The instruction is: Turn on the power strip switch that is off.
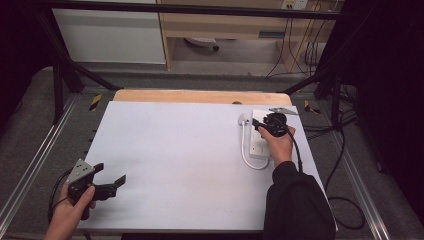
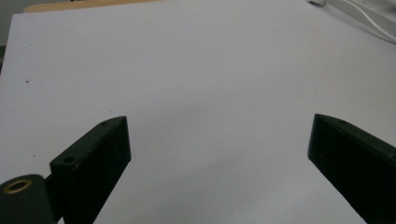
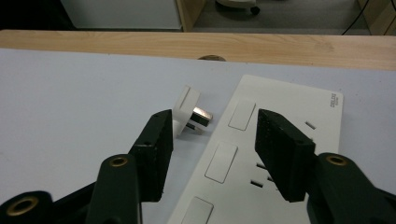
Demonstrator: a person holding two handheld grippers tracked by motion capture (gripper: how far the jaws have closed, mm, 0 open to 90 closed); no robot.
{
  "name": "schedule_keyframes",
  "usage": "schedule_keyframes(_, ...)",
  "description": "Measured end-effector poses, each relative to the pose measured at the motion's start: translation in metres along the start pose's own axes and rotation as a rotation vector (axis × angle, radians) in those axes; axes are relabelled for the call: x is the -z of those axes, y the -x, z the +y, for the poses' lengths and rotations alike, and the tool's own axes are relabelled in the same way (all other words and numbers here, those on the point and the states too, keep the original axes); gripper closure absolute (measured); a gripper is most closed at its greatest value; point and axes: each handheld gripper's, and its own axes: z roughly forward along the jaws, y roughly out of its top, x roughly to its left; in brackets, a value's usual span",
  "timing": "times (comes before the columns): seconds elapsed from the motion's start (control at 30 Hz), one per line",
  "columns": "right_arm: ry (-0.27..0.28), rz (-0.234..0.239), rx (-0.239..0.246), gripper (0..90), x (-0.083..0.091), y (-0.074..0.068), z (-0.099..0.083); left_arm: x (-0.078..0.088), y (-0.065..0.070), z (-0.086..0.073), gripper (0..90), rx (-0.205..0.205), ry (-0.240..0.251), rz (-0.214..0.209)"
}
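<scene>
A white power strip (image 1: 258,146) lies at the right of the white table mat, with switches and sockets on top (image 3: 285,102). Its white plug (image 3: 187,108) rests on the mat just left of the strip's far end, metal prongs pointing at the strip (image 1: 243,120). Its cable (image 1: 248,161) loops along the strip's left side. My right gripper (image 1: 257,123) hovers open over the strip's far end (image 3: 215,119), the plug just beyond its left jaw, nothing held. My left gripper (image 1: 111,173) stands wide open and empty at the near left (image 2: 219,121).
The white mat (image 1: 190,160) covers a wooden table whose bare edge (image 1: 200,96) shows at the back. The strip and cable also show at the far right corner (image 2: 369,11) in the left gripper view. Black frame bars and floor cables (image 1: 345,200) surround the table.
</scene>
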Motion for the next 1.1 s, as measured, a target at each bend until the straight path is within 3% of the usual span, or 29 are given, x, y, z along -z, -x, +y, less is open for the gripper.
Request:
schedule_keyframes(0.2, 0.006, 0.02, -0.024, 31.5, 0.005, 0.001, 0.003, 0.0, 0.0, 0.0, 6.1, 0.001, -0.001, -0.001)
schedule_keyframes(0.57, 0.03, -0.002, -0.014, 10.5, 0.018, 0.0, 0.009, 0.0, 0.0, 0.0, 6.1, 0.006, 0.001, 0.0)
schedule_keyframes(1.1, 0.082, 0.024, 0.015, 5.0, 0.046, -0.006, 0.018, 0.0, 0.0, 0.0, 6.1, 0.01, 0.003, 0.0)
